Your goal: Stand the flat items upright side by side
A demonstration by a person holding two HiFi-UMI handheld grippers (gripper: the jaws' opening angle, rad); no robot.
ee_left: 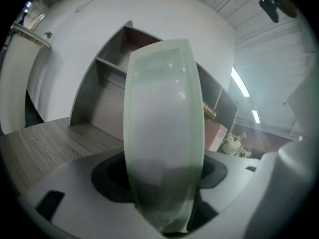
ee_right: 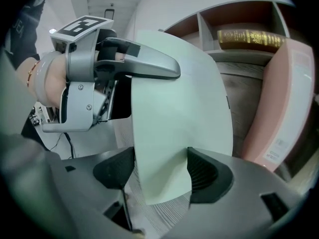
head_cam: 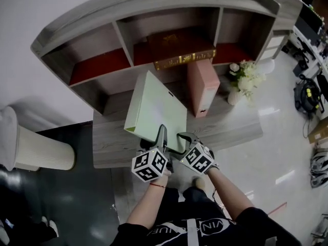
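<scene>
Left gripper (ee_left: 162,178) and right gripper (ee_right: 162,171) both clamp the tilted green folder (head_cam: 154,109).
Swung too far right, it could topple the upright pink folder (head_cam: 202,88).

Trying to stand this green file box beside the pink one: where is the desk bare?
Bare wood lies left of the pink file box, running along the desk to its left end; the green file box hangs tilted over part of it. Right of the pink one is crowded by the flowers.
</scene>
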